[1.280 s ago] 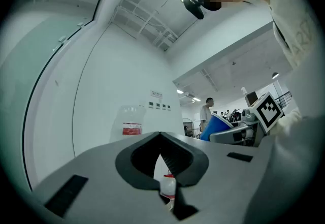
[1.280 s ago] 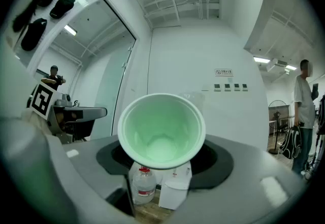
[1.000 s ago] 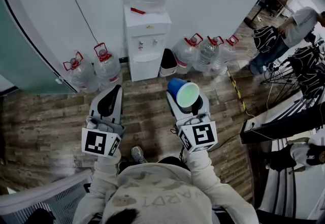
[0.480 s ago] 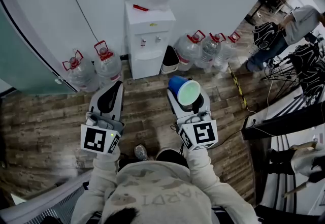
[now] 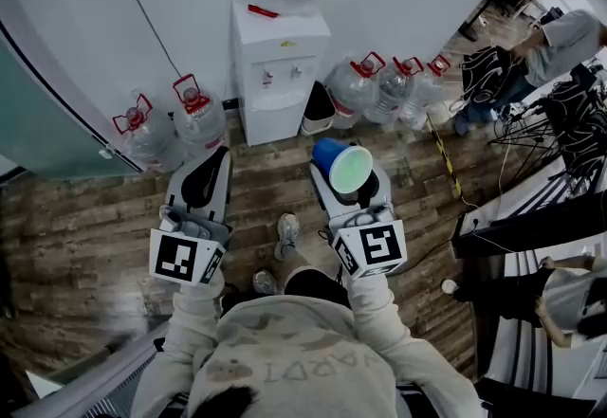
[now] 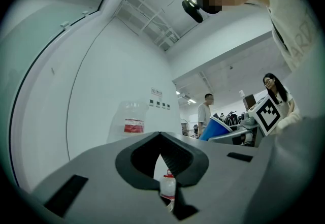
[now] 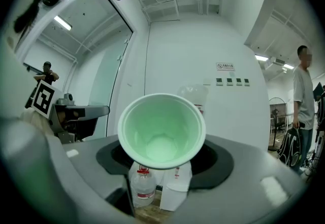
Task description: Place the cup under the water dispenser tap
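Cup (image 5: 343,170), blue outside and pale green within, is clamped in my right gripper (image 5: 353,189) in the head view, held over the wooden floor (image 5: 85,217) and well short of the white water dispenser (image 5: 273,75), so walking it in and setting it under the tap (image 5: 268,78) is all left to do. My left gripper view shows the left gripper (image 6: 160,141) pinched to a thin slit, holding nothing. My right gripper view looks straight into the empty cup between my jaws, with the dispenser small below its rim.

Dim, bluish-grey head view; gripper views fisheye-warped, dark vignette at edges; ceiling strip lights (image 7: 63,23) glare overhead.
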